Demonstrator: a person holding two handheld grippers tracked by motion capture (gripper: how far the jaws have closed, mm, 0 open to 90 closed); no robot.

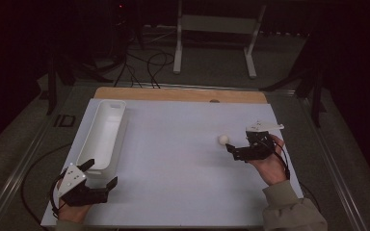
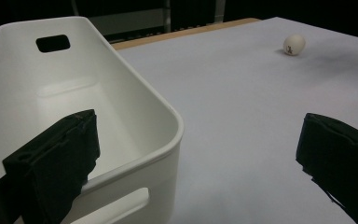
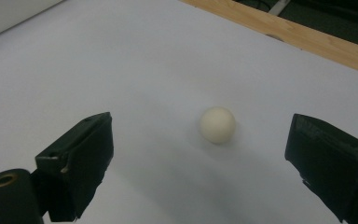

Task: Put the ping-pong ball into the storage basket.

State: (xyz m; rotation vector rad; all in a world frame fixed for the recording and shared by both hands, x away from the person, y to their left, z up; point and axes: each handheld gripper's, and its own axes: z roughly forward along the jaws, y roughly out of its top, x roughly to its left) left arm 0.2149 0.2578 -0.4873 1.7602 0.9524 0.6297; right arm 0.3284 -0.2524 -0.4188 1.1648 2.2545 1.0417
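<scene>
The little white ball (image 3: 218,124) sat alone on the white table (image 1: 173,183), just ahead of the right gripper (image 3: 200,154), whose jaws were wide apart, ready to grab it. The left gripper (image 2: 191,158) waited, wide too, by the white bin (image 2: 121,88).

Both black grippers, left gripper (image 1: 100,174) and right gripper (image 1: 239,141), carry pale plates and cables; the right arm's sleeve (image 1: 289,211) is khaki.

The ball (image 3: 218,124) looks matt and smooth, like plastic. The bin (image 2: 135,100) is smooth white plastic with a slight sheen. The table (image 1: 183,159) has a matt white top and a bare wood strip (image 1: 173,94) along its far edge.
</scene>
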